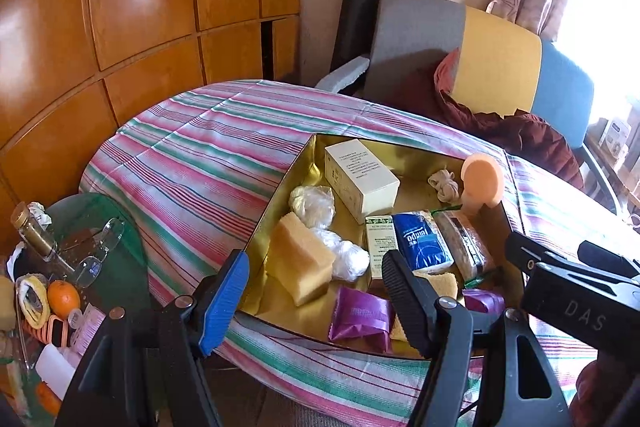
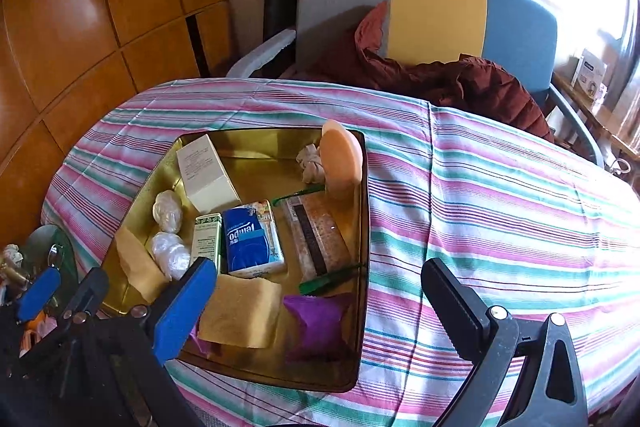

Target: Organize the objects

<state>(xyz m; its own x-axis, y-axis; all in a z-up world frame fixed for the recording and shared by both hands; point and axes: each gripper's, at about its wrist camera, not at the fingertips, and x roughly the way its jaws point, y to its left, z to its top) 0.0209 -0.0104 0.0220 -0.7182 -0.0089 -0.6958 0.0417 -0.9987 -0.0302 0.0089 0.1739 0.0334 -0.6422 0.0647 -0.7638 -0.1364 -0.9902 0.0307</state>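
Observation:
A gold tin tray (image 1: 276,227) (image 2: 260,167) lies on the striped tablecloth and holds several items. Among them are a white box (image 1: 360,179) (image 2: 204,175), a blue tissue pack (image 1: 422,241) (image 2: 250,239) and a yellow sponge (image 1: 300,259) (image 2: 240,311). Purple packets (image 1: 360,319) (image 2: 320,315) and a peach round piece (image 1: 482,179) (image 2: 342,159) are in it too. My left gripper (image 1: 316,299) hovers open over the tray's near edge, nothing between its pads. My right gripper (image 2: 320,311) hovers open over the tray's near right corner, also holding nothing.
A glass side table (image 1: 100,223) at the left carries a bottle (image 1: 34,231), spectacles and an orange (image 1: 63,299). Behind the table stands a grey, yellow and blue chair (image 2: 436,11) with a maroon jacket (image 2: 480,83). Wooden cabinets fill the left wall.

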